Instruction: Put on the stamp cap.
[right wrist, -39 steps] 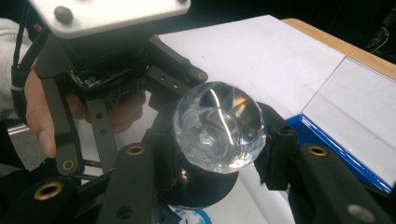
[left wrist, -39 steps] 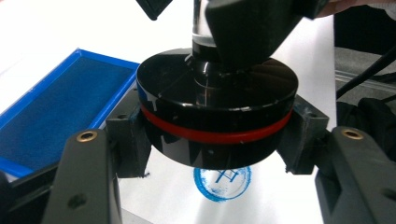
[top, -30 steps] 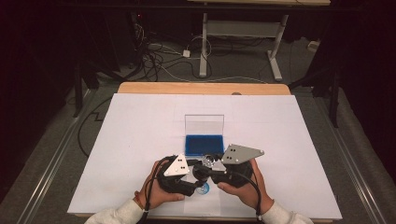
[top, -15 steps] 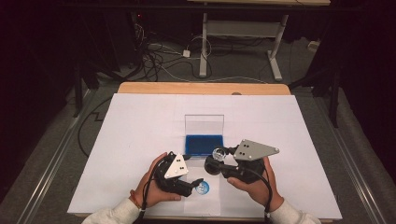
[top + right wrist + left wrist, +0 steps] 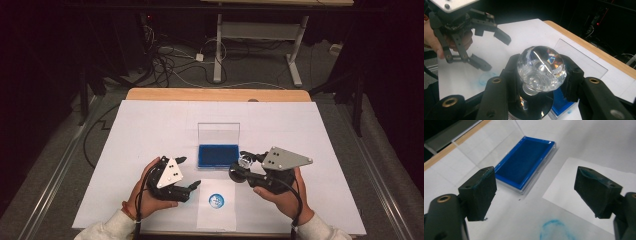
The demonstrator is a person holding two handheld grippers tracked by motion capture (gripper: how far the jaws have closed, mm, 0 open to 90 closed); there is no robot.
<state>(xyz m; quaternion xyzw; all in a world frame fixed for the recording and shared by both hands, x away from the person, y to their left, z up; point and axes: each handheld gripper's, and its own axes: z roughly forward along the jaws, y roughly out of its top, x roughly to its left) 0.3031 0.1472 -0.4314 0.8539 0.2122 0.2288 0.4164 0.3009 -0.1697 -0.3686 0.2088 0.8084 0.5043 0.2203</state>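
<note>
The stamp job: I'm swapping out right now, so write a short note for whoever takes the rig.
Left tool: open, holding nothing, low beside the paper sheet.
Right tool: shut on the crystal-handled stamp, held at the right front corner of the ink pad.
Ink pad: lid open and upright, at table centre.
Done: one round blue print on the sheet.
Left: probably re-ink and stamp again, or set the stamp down; whether it is freshly inked cannot be told.
</note>
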